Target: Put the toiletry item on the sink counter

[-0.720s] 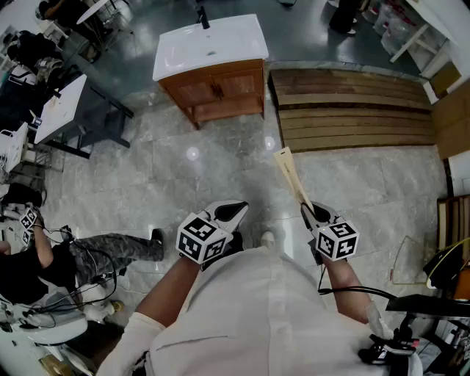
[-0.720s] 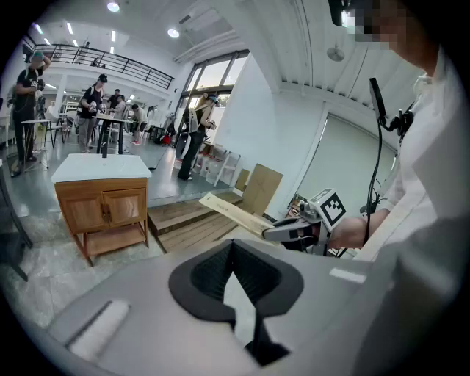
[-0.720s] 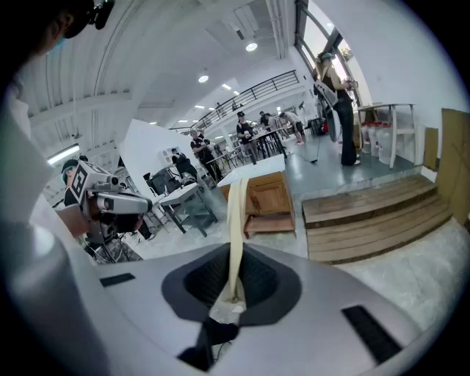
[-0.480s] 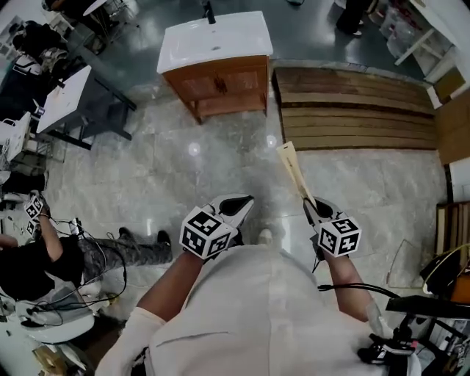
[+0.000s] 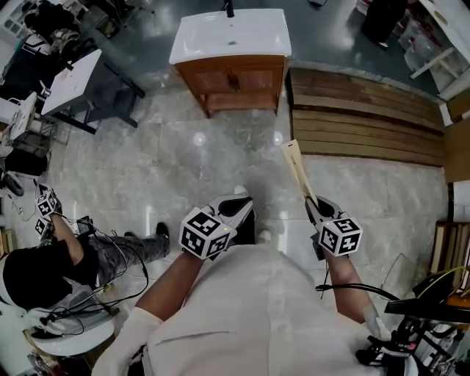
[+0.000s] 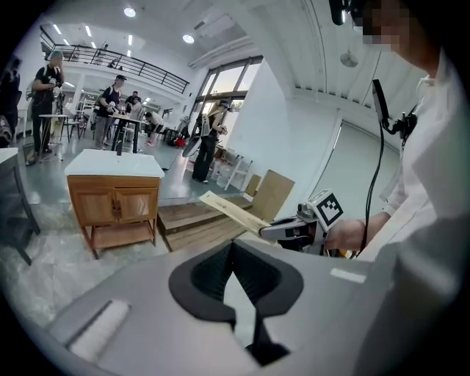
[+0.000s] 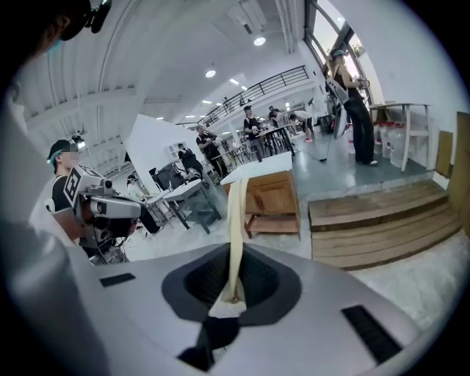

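Note:
A long flat cream toiletry packet [image 5: 297,170] sticks forward out of my right gripper [image 5: 312,205], whose jaws are shut on its near end. In the right gripper view the packet [image 7: 236,235] rises straight up from between the dark pads. My left gripper [image 5: 233,209] hangs beside it at waist height, shut with nothing in it. The left gripper view also catches the packet [image 6: 231,211] in the right gripper [image 6: 268,231]. The white sink counter [image 5: 205,45] on a wooden vanity stands several steps ahead, with a black faucet [image 5: 229,9] at its back.
A low slatted wooden platform [image 5: 367,132] lies to the right of the vanity. A dark-framed table with a white top [image 5: 81,84] stands at the left. A person [image 5: 44,264] sits on the floor at lower left among cables. Pale marble floor stretches between me and the vanity.
The vanity has drifted rightward in the head view and the seated person lower. Both grippers keep their pose, and the packet stays in the right one.

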Action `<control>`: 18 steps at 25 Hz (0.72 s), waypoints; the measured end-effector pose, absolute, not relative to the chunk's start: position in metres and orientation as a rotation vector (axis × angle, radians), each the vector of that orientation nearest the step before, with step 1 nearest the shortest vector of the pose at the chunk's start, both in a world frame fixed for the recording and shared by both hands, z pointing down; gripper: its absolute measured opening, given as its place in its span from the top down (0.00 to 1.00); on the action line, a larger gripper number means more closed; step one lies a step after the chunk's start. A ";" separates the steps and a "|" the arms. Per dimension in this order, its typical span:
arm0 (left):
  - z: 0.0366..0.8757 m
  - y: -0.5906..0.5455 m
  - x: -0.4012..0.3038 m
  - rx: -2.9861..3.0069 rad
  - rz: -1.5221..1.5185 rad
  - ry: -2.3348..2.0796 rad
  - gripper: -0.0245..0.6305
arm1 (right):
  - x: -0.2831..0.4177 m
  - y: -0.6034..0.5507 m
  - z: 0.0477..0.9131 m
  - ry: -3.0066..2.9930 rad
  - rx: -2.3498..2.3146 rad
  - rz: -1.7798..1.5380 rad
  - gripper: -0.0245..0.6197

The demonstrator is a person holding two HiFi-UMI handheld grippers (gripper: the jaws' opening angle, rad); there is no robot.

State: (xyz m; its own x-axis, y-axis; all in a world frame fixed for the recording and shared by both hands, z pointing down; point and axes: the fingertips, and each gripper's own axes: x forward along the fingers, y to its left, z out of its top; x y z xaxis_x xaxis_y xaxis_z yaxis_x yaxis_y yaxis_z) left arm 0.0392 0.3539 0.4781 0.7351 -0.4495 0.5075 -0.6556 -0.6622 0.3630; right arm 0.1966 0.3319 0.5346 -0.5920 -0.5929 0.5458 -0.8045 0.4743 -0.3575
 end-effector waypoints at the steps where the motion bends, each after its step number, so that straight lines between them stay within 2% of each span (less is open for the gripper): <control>1: 0.481 0.345 0.037 2.404 0.513 -0.831 0.95 | 0.194 0.321 0.535 -2.380 1.179 0.847 0.92; 13: 0.464 0.189 0.007 2.454 0.427 -0.791 0.95 | 0.137 0.149 0.515 -2.384 1.178 0.904 0.92; 18: 0.468 0.137 -0.031 2.441 0.428 -0.826 0.95 | 0.098 0.078 0.513 -2.399 1.165 0.890 0.92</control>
